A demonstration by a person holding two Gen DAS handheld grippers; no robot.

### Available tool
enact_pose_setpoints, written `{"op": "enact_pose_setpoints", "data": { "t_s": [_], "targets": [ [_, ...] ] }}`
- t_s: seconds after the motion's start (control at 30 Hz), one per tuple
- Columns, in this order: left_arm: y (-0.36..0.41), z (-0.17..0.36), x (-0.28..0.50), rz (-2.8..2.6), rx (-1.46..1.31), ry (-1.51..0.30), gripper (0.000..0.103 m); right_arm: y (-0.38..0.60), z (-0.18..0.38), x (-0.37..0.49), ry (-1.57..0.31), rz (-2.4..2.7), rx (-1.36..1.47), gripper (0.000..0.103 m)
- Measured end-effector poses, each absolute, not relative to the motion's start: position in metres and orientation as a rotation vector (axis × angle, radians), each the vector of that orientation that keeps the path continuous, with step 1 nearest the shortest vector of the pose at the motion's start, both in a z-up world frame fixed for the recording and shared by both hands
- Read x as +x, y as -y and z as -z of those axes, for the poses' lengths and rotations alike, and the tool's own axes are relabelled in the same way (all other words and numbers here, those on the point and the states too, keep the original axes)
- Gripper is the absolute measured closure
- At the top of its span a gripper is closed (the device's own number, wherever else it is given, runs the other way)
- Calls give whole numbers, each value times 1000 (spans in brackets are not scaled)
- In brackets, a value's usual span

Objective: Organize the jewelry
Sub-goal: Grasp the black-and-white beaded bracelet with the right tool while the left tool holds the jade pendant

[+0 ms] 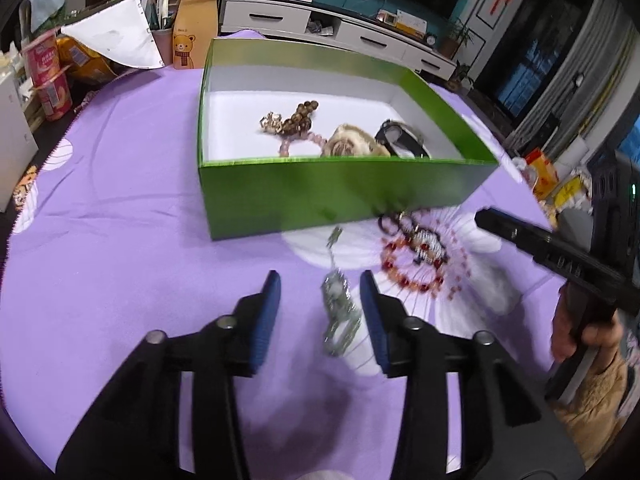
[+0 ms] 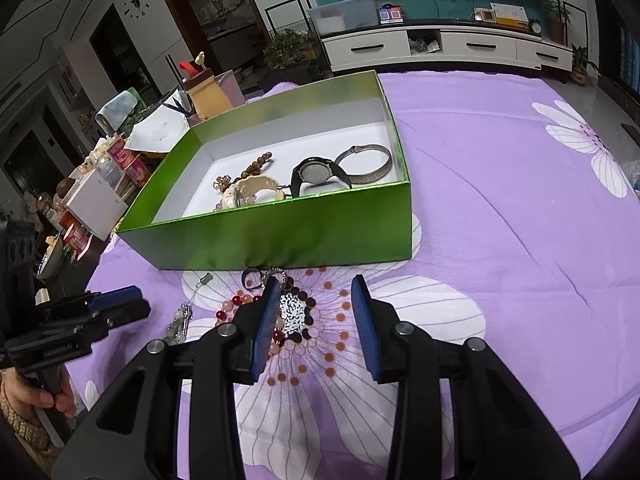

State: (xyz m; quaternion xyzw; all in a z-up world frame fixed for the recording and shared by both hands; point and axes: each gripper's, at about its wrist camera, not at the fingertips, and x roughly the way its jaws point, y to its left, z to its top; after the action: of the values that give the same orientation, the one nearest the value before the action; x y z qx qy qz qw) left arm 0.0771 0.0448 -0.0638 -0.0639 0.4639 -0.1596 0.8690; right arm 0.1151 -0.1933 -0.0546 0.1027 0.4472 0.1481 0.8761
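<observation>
Two hand-held grippers, both part open, nothing gripped. Your left hand-held gripper [image 1: 320,284] straddles the pale green bead chain [image 1: 338,312] on the tabletop [image 1: 120,240], just short of the green box [image 1: 320,196]. Risk: pads pinch cloth, or slack chain slides free.

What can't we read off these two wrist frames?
- Left wrist: pale green pendant chain between the open left gripper pads is motion-blurred; contact unclear.
- Left wrist: green box front wall hides part of the black watch.
- Right wrist: right gripper finger covers part of the red bead bracelet.
</observation>
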Motion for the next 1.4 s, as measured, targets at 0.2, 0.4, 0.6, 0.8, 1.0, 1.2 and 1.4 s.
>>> {"op": "enact_pose_setpoints", "data": {
  "t_s": [0.2, 0.4, 0.6, 0.8, 1.0, 1.2, 1.4],
  "targets": [
    [-35, 78, 67, 379, -83, -1007, 61, 189, 61, 115, -964, -318, 187, 65],
    [-4, 89, 67, 380, 65, -980, 60, 185, 68, 119, -986, -315, 157, 65],
    [4, 93, 64, 361, 131, -912, 88, 174, 72, 124, -995, -324, 89, 65],
    [-35, 93, 72, 344, -46, -931, 90, 162, 79, 133, -1017, -339, 38, 65],
    [-45, 95, 75, 340, -75, -925, 90, 150, 81, 144, -1009, -330, 41, 65],
    [-48, 94, 71, 360, -93, -918, 90, 135, 85, 148, -1022, -325, -8, 65],
    [-49, 94, 72, 373, -108, -918, 90, 128, 86, 145, -1028, -325, -108, 65]
  ]
}}
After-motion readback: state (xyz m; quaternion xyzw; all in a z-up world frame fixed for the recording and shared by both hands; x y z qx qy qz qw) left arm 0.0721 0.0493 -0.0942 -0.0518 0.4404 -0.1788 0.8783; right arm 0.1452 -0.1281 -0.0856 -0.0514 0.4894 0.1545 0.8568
